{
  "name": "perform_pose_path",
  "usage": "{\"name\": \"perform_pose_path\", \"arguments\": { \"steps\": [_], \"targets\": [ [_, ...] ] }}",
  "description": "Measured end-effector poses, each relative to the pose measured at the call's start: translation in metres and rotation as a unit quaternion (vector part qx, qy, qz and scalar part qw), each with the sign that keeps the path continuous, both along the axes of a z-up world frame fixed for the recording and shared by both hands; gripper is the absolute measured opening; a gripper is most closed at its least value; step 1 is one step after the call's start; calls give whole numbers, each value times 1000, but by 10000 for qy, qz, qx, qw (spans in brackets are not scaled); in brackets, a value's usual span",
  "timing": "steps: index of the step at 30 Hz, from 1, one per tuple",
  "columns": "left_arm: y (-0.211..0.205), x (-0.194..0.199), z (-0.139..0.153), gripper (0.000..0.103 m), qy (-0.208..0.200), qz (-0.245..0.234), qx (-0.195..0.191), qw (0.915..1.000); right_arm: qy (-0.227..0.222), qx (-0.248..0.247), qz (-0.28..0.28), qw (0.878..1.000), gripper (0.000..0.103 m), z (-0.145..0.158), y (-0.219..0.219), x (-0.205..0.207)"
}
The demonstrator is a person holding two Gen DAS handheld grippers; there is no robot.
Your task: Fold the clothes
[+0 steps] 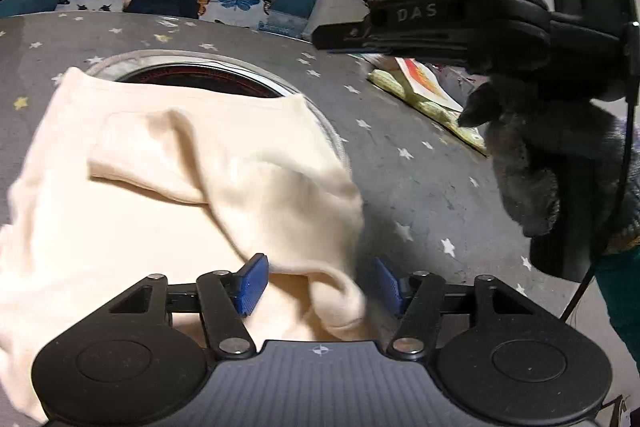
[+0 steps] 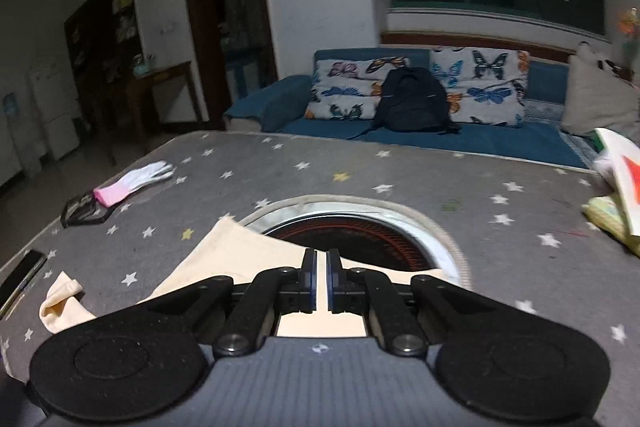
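A cream garment [image 1: 160, 187] lies partly folded on the grey star-patterned table [image 1: 420, 167]. It covers part of a round burner opening [image 1: 208, 83]. My left gripper [image 1: 320, 287] is open, its blue pads either side of a fold of the cream cloth, not clamped on it. The right gripper [image 1: 332, 37] shows in the left wrist view, raised above the table at the right, held by a gloved hand [image 1: 524, 163]. In the right wrist view the right gripper [image 2: 322, 283] is shut and empty above the garment [image 2: 240, 255], which lies below and to its left.
A white and pink glove [image 2: 132, 183], a dark flat case [image 2: 80, 211] and a phone [image 2: 20, 279] lie on the table's left. Papers and a yellow-green cloth [image 2: 616, 211] lie at the right edge. A blue sofa with a backpack [image 2: 412, 99] stands behind.
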State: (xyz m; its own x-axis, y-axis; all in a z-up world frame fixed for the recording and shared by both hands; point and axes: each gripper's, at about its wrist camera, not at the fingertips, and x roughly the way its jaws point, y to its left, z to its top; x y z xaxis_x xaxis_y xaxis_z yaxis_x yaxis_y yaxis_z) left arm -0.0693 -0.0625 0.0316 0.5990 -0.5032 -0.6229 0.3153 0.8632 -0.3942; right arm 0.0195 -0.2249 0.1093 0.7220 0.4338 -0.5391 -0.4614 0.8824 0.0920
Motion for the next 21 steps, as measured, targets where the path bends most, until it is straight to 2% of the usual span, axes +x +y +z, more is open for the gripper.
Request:
{"name": "perform_pose_path", "arguments": {
  "steps": [2, 4, 5, 9, 13, 14, 17, 19, 21],
  "targets": [
    [-6, -2, -3, 31, 22, 3, 72, 10000, 38, -45, 76, 10000, 9, 0, -2, 0],
    [-10, -5, -5, 24, 56, 73, 154, 9998, 124, -29, 156, 9998, 13, -3, -1, 2],
    [-10, -6, -6, 22, 70, 123, 181, 9997, 178, -31, 211, 9996, 19, -5, 1, 4],
    [-6, -7, -8, 22, 68, 214, 178, 9996, 410, -144, 554, 9975, 33, -18, 23, 18],
    [-1, -10, -9, 25, 74, 215, 182, 9996, 645, -432, 939, 9925, 39, -38, 60, 33],
    [-1, -11, -9, 29, 74, 172, 167, 9997, 703, -467, 973, 9917, 41, -43, 67, 37],
    [3, -14, -7, 37, 90, 241, 131, 9996, 879, -567, 1055, 9889, 41, -58, 86, 48],
    [6, -15, -8, 37, 104, 302, 119, 9994, 997, -634, 1109, 9868, 39, -68, 99, 55],
    [7, -15, -8, 37, 98, 276, 89, 9995, 1165, -665, 1152, 9842, 25, -77, 101, 59]
  ]
}}
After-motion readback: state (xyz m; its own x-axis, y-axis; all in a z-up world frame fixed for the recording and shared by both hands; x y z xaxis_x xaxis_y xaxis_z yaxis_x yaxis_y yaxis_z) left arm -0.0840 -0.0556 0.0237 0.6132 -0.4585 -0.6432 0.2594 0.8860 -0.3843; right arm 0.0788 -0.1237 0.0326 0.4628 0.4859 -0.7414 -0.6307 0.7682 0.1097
